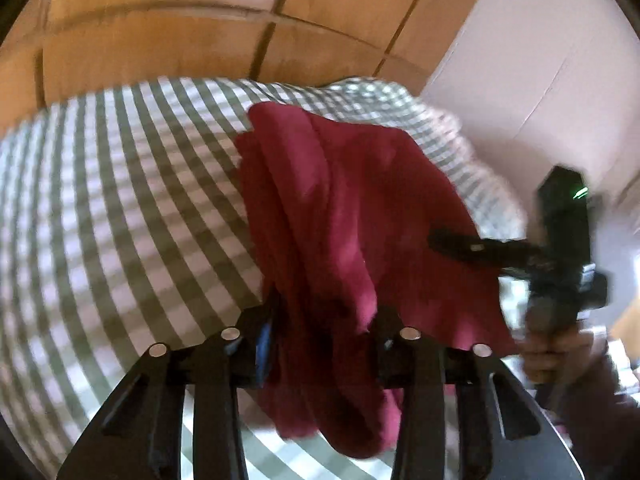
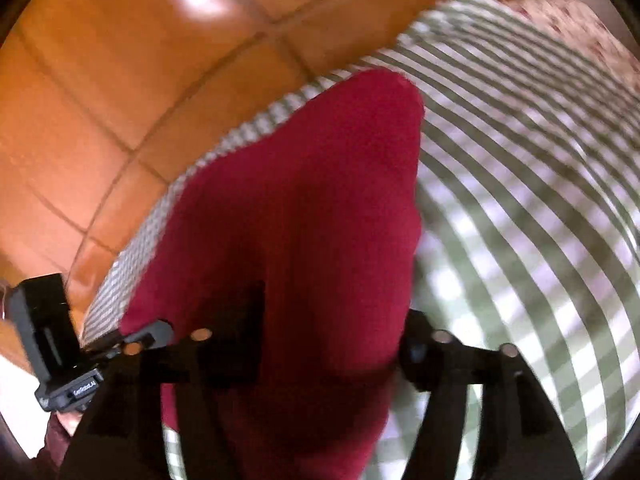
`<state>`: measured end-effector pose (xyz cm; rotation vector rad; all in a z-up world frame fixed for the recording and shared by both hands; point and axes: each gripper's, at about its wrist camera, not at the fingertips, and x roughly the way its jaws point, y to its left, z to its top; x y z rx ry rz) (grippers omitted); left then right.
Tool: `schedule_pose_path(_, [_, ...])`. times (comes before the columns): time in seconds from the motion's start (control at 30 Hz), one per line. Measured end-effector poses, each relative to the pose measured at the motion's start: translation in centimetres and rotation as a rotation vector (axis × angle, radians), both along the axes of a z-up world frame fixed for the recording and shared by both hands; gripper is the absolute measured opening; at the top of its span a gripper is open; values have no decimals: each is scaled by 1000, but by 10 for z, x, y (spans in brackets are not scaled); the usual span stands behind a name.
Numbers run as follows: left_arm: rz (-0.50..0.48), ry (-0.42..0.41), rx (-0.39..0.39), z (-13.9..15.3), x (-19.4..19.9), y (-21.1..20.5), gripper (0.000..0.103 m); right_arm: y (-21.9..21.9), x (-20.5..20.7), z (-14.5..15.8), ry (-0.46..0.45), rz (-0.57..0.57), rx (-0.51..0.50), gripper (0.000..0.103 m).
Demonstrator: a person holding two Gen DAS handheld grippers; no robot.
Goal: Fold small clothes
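A dark red garment (image 1: 340, 216) hangs bunched above a green-and-white checked cloth (image 1: 120, 208). My left gripper (image 1: 324, 320) is shut on its near edge, with folds drooping between the fingers. In the right wrist view the same red garment (image 2: 304, 208) fills the middle, and my right gripper (image 2: 332, 344) is shut on it. The right gripper also shows in the left wrist view (image 1: 452, 242) at the garment's right side, held by a hand. The left gripper's body (image 2: 52, 344) shows at the lower left of the right wrist view. Both views are motion-blurred.
The checked cloth (image 2: 520, 200) covers a raised surface. Orange tiled floor (image 2: 120, 80) lies beyond its far edge. A pale wall or panel (image 1: 540, 60) stands at the right. A floral fabric (image 2: 580, 28) lies at the far right corner.
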<state>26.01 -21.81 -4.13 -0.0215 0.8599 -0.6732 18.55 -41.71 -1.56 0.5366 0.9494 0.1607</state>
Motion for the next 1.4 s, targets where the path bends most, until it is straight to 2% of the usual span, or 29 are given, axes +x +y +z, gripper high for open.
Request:
schedule_pose_path(0.07, [33,-46,39,2,-3,1,39,1,-14,18,-52,-41,-96,66])
schedule_pose_path(0.13, [72,-112,55,6,-7,7,39,7,-33,42,-140,-83,-205,58])
schedule_pose_path(0.2, [92,-165,52,9,-17,13,39,26,-52,61,-215,-49,-263,54])
schedule_pose_path(0.27, [109,-189,69,11,-22,15,39,50,-65,67,-246,7,-329,49])
schedule_pose_path(0.37, [146,-158,83,-1,-17,21,43,75,-73,45,-183,71,-363,48])
schedule_pose_path(0.43, [174,-142,91,-12,-9,21,54,83,-73,27,-145,65,-419,48])
schedule_pose_path(0.53, [213,-114,65,-20,-2,27,67,95,-77,17,-164,54,-511,49])
schedule_pose_path(0.57, [221,-113,65,-19,-4,29,68,97,-77,15,-163,51,-531,49])
schedule_pose_path(0.67, [242,-123,68,-10,-17,34,68,101,-82,19,-145,29,-530,53])
schedule_pose_path(0.73, [259,-136,74,-1,-34,44,70,98,-79,20,-135,28,-519,61])
schedule_pose_path(0.8, [290,-155,81,6,-45,49,76,99,-78,21,-117,33,-498,74])
schedule_pose_path(0.9, [323,-171,75,16,-62,61,78,99,-87,24,-101,13,-477,79])
schedule_pose_path(0.93, [331,-174,77,17,-65,63,82,97,-90,24,-92,2,-464,82])
schedule_pose_path(1.03, [361,-193,77,23,-80,71,82,96,-95,24,-65,-26,-439,87])
schedule_pose_path(1.1, [381,-207,91,26,-91,77,82,97,-99,26,-52,-45,-438,94])
schedule_pose_path(1.2, [404,-216,97,30,-103,82,88,100,-105,32,-48,-70,-434,98])
schedule_pose_path(1.4, [444,-241,119,35,-120,87,89,105,-119,48,-73,-136,-464,100])
